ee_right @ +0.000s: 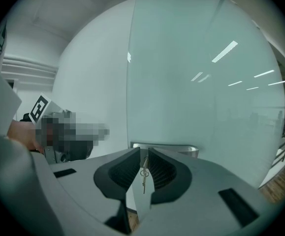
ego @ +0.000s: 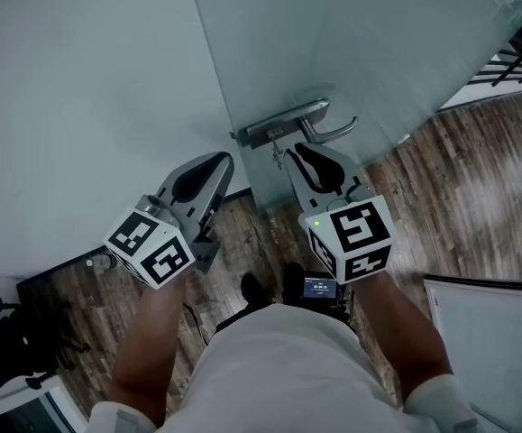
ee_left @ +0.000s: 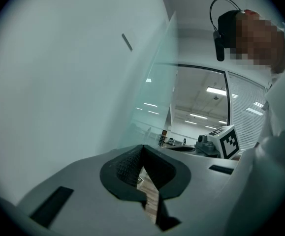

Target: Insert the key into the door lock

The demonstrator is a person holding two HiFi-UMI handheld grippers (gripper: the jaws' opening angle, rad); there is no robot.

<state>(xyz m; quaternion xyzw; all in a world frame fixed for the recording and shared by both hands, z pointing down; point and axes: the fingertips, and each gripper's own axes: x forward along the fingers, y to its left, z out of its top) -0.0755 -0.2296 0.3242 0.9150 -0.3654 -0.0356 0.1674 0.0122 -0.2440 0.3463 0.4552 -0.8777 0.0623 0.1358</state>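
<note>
Currently the right gripper [ego: 297, 149] points at the glass door [ego: 378, 52]. In the right gripper view, its fingers [ee_right: 127, 168] stand a narrow slit apart, and pale door surface shows on both sides of the slit. The key [ee_right: 143, 173] sits in that slit just past the fingertips. It hangs upright with a small ring and a second, thinner piece dangling below it. It looks narrower than the slit, and no pad is seen pressing on it.

From the head view, the key [ego: 278, 157] hangs just ahead of the right fingertips, directly below the lock plate [ego: 265, 134]. The door handle [ego: 331, 132] runs beside those fingertips on their outer side. Whether the blade is seated in the lock cannot be told.

The left gripper [ego: 227, 159] is held beside the right one, with its tips close to the plain wall [ego: 89, 106]. In the left gripper view, the left gripper [ee_left: 142, 149] has its fingers pressed together at the tips with nothing between them. Wood-pattern floor [ee_left: 152, 200] shows through the notch below the tips.

Markings:
- Each gripper carries a cube with black-and-white square markers, the left cube [ego: 150, 248] and the right cube [ego: 351, 237].
- The markers hold no readable letters.
- A small lit display [ego: 319, 287] sits behind the right cube, and its text is too small to read.
</note>
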